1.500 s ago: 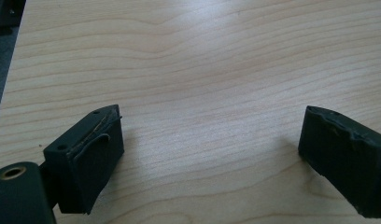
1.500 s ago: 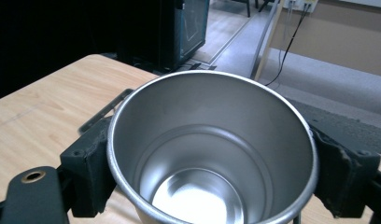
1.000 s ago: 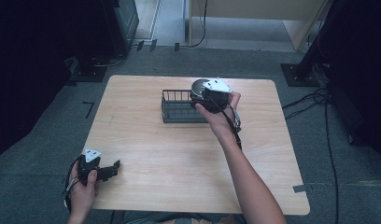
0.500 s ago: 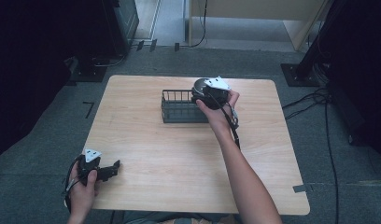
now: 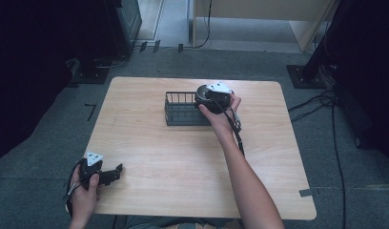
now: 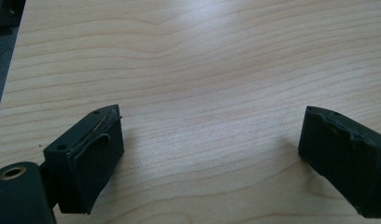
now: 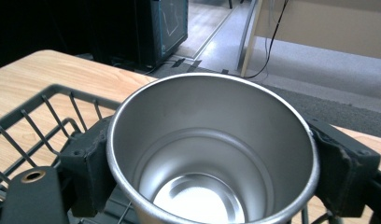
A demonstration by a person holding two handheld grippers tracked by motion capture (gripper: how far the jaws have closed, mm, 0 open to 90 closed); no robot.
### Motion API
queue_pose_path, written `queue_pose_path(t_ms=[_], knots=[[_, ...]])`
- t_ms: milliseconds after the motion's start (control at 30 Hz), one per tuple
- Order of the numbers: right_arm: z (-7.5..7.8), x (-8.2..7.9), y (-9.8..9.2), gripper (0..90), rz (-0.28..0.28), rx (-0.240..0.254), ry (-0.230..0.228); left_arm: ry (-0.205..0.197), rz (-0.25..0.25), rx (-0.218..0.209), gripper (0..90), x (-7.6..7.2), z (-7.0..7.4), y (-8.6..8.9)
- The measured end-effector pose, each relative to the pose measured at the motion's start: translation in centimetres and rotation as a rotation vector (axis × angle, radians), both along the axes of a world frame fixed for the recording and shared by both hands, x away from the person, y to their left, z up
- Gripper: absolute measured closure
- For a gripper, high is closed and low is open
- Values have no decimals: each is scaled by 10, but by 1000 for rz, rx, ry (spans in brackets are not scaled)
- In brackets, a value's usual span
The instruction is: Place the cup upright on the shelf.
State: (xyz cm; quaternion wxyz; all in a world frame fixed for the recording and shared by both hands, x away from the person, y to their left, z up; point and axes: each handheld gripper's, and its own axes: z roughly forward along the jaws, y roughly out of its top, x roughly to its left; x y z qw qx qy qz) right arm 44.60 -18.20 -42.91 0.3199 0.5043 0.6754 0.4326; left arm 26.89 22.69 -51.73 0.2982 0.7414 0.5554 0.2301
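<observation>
From the high view, my right claw (image 5: 208, 98) is out at the far middle of the bench (image 5: 183, 162), at the right end of the black wire basket (image 5: 183, 109). I can just make out the dark round of the metal cup (image 5: 202, 91) under the grey plate of the claw, over the basket's right end. My left claw (image 5: 111, 172) sits well apart from all that, at the near left corner of the bench, with nothing around it.

In the left gripper view, my left claw (image 6: 209, 154) stands wide, its two black jaws far apart over bare wood, with nothing between them. It is idle, as far as I can judge.

In the right gripper view, my right claw (image 7: 212, 158) is clamped on the metal cup (image 7: 212, 154), one jaw on each side of its wall just below the rim. The cup is upright, mouth open to the camera, and I see nothing inside it. The wire basket (image 7: 34, 116) shows behind and to the left, its rim at about the level of my jaws; whether the cup's base rests on the basket floor or hangs above it, I cannot tell.

My judgement: the cup is gripped and brought to the basket; what is left is to settle it inside and let go.
</observation>
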Motion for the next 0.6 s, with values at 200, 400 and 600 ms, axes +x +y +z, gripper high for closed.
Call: queue_pose_path(t_ms=[200, 400, 600], knots=[[-11, 1, 1, 141, 3, -10, 31, 0, -1, 0, 72, 0, 0, 0], [-16, 1, -3, 141, 5, 4, 45, -1, 0, 0, 72, 0, 0, 0], [-14, -1, -5, 126, 1, 5, 66, 0, 0, 0, 72, 0, 0, 0]])
